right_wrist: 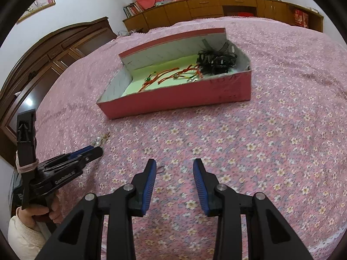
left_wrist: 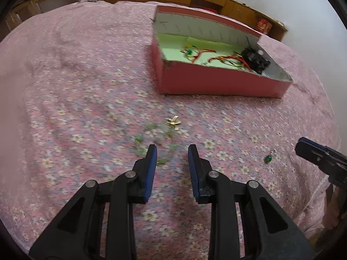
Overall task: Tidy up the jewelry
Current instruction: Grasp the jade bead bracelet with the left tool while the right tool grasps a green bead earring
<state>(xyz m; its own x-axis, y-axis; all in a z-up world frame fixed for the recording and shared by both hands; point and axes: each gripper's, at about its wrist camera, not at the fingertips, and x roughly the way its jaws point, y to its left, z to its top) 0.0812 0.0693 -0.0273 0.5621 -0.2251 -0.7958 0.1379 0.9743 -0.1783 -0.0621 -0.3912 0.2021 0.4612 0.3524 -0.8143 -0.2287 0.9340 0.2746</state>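
A pink box (left_wrist: 216,82) with a green floor lies on the floral bedspread and holds red and gold cords (left_wrist: 201,54) and a black tangle (left_wrist: 254,59). It also shows in the right wrist view (right_wrist: 180,99). A gold star-shaped piece (left_wrist: 172,121) and blurred green beads (left_wrist: 141,145) lie just ahead of my open, empty left gripper (left_wrist: 172,149). A small green gem (left_wrist: 267,158) lies to its right. My right gripper (right_wrist: 174,164) is open and empty above the bedspread, with a small dark loop (right_wrist: 160,169) by its left finger.
The pink floral bedspread (right_wrist: 271,140) covers the whole bed. A dark wooden headboard (right_wrist: 54,60) stands at the left, and a wooden cabinet (right_wrist: 206,6) runs along the far wall. The left gripper appears at the left in the right wrist view (right_wrist: 86,151).
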